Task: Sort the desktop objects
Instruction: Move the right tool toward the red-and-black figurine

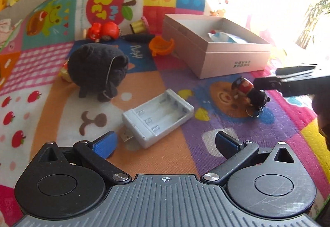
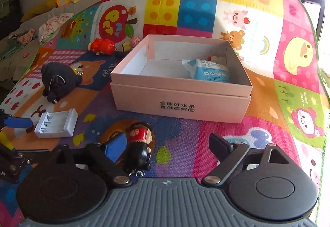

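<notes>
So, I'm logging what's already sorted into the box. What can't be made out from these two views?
- Left wrist view: most of the pink box interior, hidden by its near wall and washed out by window glare.
- Right wrist view: a red and white item in the box, mostly hidden behind the blue packet.
- Right wrist view: the print on that packet, too small to read.
- Left wrist view: a yellow thing, hidden behind the black plush.
</notes>
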`<state>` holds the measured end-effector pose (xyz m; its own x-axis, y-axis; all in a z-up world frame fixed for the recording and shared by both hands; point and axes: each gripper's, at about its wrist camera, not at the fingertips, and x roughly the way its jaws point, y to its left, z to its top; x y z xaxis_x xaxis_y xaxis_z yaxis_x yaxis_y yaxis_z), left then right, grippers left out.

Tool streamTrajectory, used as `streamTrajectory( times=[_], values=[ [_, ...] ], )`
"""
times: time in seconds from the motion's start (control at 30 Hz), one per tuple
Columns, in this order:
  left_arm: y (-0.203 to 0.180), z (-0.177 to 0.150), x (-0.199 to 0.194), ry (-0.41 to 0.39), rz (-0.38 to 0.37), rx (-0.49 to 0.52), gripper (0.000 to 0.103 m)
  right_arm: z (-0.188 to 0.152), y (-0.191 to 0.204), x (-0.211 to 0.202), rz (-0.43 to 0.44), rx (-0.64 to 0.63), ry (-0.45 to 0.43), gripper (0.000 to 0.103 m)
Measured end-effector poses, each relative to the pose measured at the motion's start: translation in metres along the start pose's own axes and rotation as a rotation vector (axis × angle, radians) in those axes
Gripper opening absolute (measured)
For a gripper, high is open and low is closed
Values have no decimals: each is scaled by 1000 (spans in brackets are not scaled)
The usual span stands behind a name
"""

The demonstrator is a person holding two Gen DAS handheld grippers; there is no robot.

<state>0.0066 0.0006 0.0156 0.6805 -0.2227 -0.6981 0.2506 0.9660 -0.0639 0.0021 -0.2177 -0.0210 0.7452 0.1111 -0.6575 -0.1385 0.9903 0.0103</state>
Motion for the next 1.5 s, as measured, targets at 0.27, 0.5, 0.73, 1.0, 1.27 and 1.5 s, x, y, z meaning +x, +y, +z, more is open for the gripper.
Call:
streamTrajectory(
  times=[0.27,0.5,0.73,1.0,1.27,1.5],
  values=[
    [-18,26,36,-2,-3,-8,103,-16,-6,-17,-68,-42,-43,96],
    [-26,23,28,-50,13,47,103,54,-78,4,-95,164,-110,103],
    [-2,12,12,-62,5,-17,103,79,-80,58,-11,230,-34,101],
    [3,6,14,-52,-16,-28,103,80,-36,54,16,119,-73,101],
    [-12,5,22,-40,-42,6,103,42,-11,6,81,3,-64,101],
    [-22,0,24,-32,-7,53,103,-3,27,7,33,-245,1,76]
  ],
)
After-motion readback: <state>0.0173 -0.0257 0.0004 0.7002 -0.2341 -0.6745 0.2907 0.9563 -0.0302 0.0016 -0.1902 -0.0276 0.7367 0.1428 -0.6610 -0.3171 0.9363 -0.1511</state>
